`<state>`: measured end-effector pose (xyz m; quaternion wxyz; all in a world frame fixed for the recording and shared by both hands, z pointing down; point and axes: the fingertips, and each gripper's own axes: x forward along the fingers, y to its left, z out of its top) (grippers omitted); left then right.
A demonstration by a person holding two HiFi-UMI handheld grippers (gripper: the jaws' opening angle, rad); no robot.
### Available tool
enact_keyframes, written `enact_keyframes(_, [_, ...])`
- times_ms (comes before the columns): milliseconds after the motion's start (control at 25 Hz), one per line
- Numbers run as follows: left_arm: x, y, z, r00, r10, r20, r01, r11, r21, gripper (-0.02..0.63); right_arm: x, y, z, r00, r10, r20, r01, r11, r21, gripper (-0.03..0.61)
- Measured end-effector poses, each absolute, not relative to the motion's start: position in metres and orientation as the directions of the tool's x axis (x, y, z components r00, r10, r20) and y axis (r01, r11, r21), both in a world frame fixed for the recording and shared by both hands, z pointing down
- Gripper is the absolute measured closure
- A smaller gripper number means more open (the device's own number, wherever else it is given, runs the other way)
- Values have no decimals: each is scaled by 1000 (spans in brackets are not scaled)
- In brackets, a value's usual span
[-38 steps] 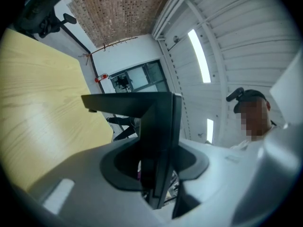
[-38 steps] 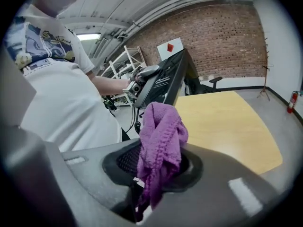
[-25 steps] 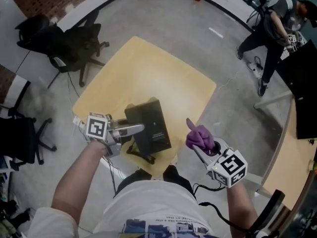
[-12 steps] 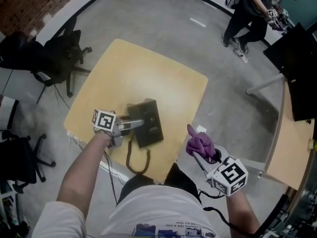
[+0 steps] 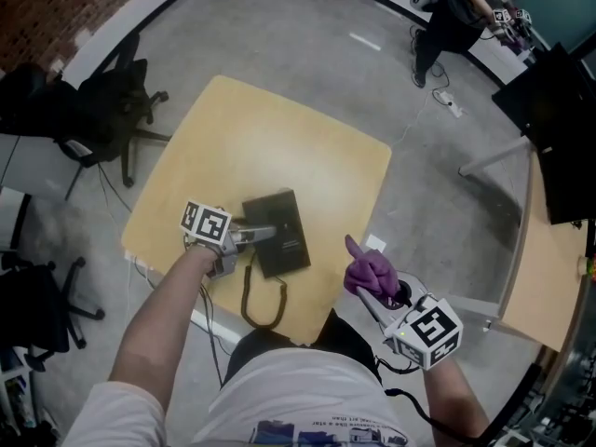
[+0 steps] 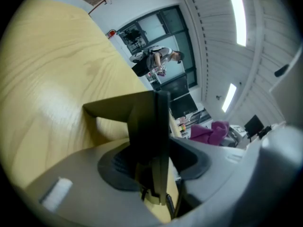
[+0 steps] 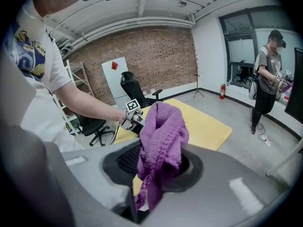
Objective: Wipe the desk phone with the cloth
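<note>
The black desk phone lies flat near the front of the yellow table, and its coiled cord loops over the front edge. My left gripper reaches in from the phone's left side. In the left gripper view the phone's thin edge stands between the jaws, which are opening, with a little gap on each side. My right gripper hovers off the table's front right corner, shut on the purple cloth. The cloth bunches up out of its jaws.
Black office chairs stand left of the table and at the far left. A person stands at the back right. A wooden desk with a dark monitor is on the right. Grey floor surrounds the table.
The phone has gone from raised and tilted to lying flat on the table. My left gripper stayed at its left edge. The right gripper with the cloth has barely moved.
</note>
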<state>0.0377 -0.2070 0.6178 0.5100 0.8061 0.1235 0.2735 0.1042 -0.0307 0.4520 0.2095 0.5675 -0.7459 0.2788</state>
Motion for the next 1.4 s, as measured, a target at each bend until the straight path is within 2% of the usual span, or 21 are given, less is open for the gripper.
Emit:
enact_keyframes(160, [40, -206, 621, 821, 427, 379, -113, -530, 841, 401, 94, -36, 451, -272, -726, 632, -962, 227, -153, 476])
enact_keyframes(320, [38, -214, 618, 843, 326, 428, -167, -598, 784, 321, 88, -35, 449, -263, -726, 636, -963, 237, -127, 476])
enact_keyframes(520, [2, -228, 614, 849, 189, 493, -268, -652, 710, 275, 73, -42, 443, -250, -736, 629, -964, 248, -93, 476])
enact_keyframes(800, [-74, -234, 606, 824, -41, 565, -433, -688, 582, 275, 48, -41, 437, -270, -734, 623, -950, 309, -48, 476])
enact_keyframes(1080, [-100, -135, 544, 886, -60, 460, -358, -721, 594, 306, 27, -18, 430, -354, -725, 591, -909, 416, -33, 476])
enact_keyframes(1280, [-90, -40, 499, 887, -46, 460, -297, -819, 491, 349, 29, 20, 419, -425, -723, 544, -868, 497, -17, 476])
enact_keyframes(1400, [-65, 11, 475, 892, -76, 447, -292, -850, 439, 352, 41, 60, 417, -468, -710, 525, -842, 538, -23, 476])
